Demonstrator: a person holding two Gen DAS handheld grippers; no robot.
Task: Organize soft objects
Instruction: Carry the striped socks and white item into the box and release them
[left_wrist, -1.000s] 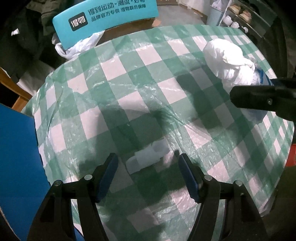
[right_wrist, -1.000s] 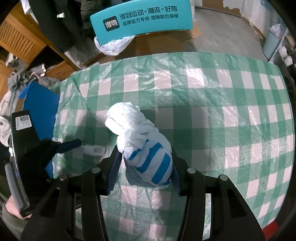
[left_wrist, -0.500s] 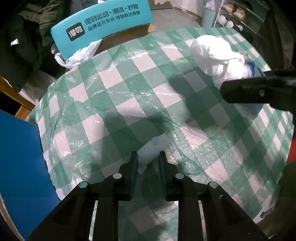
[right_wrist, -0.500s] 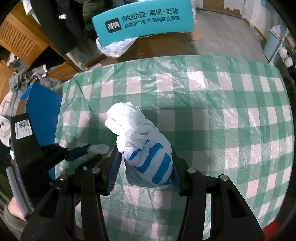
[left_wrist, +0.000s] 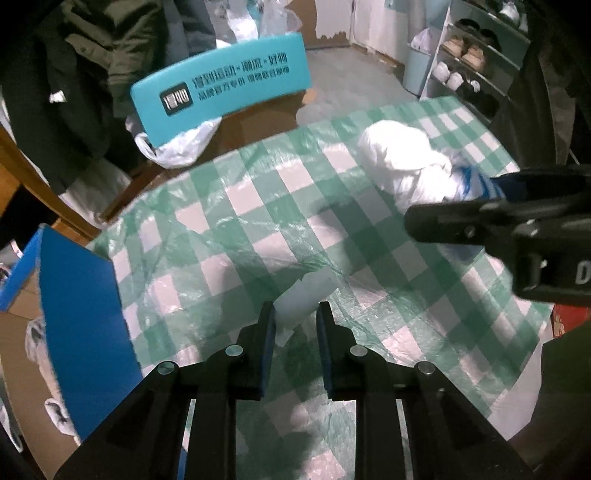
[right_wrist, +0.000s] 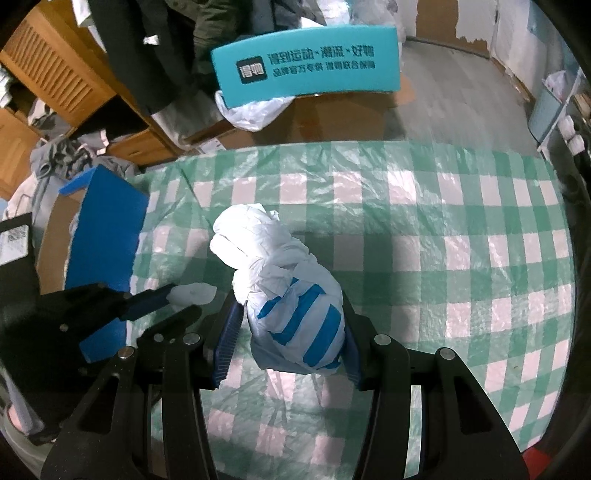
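Left tool (left_wrist: 295, 314) pinches a white wad (left_wrist: 304, 293), right tool (right_wrist: 290, 325) clamps a striped bundle (right_wrist: 295, 321) (both apparently clear of the desk (right_wrist: 443, 229)), presumably for binning.

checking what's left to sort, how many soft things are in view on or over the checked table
2. A small white wad in the left tool; a white bundle with blue stripes in the right tool. More may be hidden.

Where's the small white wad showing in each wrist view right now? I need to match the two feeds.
Left wrist: small white wad sits low centre, pinched between the left gripper fingers.
Right wrist: same wad at left of centre, at the left gripper's tips, beside the striped bundle.
Shared landmark: teal sign beyond the table's far edge.
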